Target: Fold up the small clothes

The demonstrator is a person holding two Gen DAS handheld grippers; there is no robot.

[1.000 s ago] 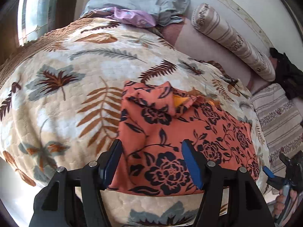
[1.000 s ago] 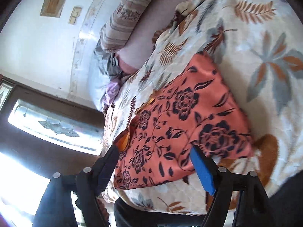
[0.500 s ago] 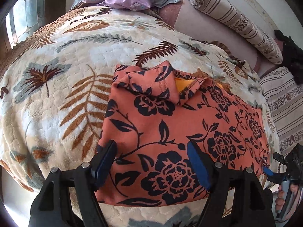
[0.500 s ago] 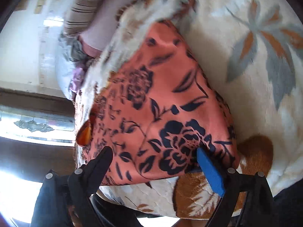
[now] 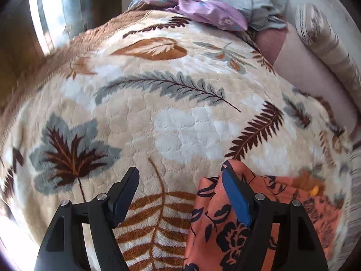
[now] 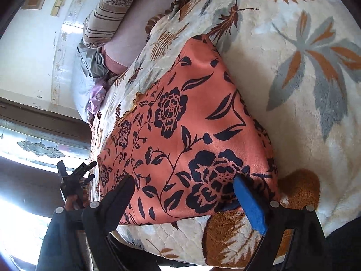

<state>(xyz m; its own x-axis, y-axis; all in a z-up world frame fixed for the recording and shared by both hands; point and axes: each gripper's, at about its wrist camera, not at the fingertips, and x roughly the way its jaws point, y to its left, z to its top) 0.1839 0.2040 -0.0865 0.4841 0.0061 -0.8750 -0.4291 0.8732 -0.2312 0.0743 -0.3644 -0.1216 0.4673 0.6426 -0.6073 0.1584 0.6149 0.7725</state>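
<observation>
Hand-held gripper [image 6: 183, 189] spread over orange floral garment [image 6: 180, 124].

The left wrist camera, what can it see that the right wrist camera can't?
Only the left wrist view shows the big grey-and-maroon leaf printed on the blanket, with the left gripper open over bare blanket.

Only the right wrist view shows the orange garment with dark flowers spread almost whole, the beige plates on the wall, and the left gripper seen from outside.

Both show the cream leaf-patterned fleece blanket, the orange garment, the crumpled lilac cloth, the striped bolster pillow and a window. The right gripper is open too.
</observation>
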